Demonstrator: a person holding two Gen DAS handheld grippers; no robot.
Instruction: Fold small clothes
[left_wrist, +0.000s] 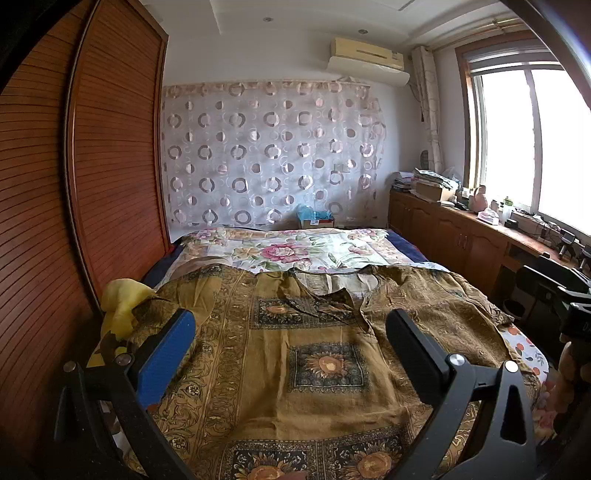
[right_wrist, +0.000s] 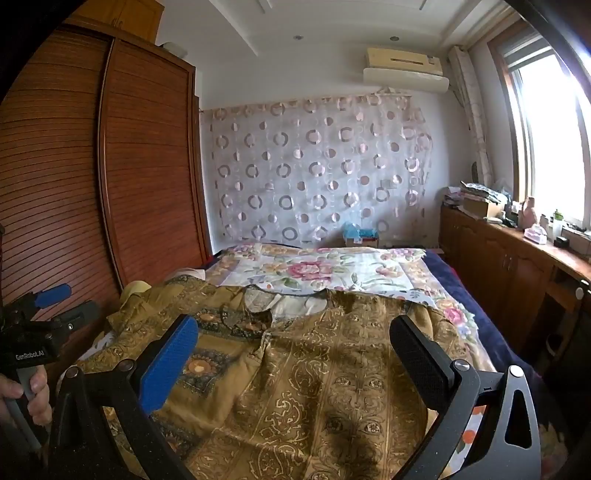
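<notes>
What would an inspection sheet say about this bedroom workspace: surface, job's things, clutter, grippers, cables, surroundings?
Surface: bed under a floral sheet.
Job's things: brown patterned garment spread flat, neckline toward the far end; yellow cloth bunched at its left edge.
Clutter: boxes and bottles on the side cabinet.
Grippers: left gripper and right gripper open, above the garment, holding nothing.
Cables: nothing seen.
Surroundings: wooden wardrobe, circle-patterned curtain, air conditioner, bright window.

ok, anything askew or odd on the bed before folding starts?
Mostly fine. The brown patterned garment lies spread out, but its collar flap is flipped and rumpled, and a yellow cloth sits bunched at its left sleeve.
</notes>
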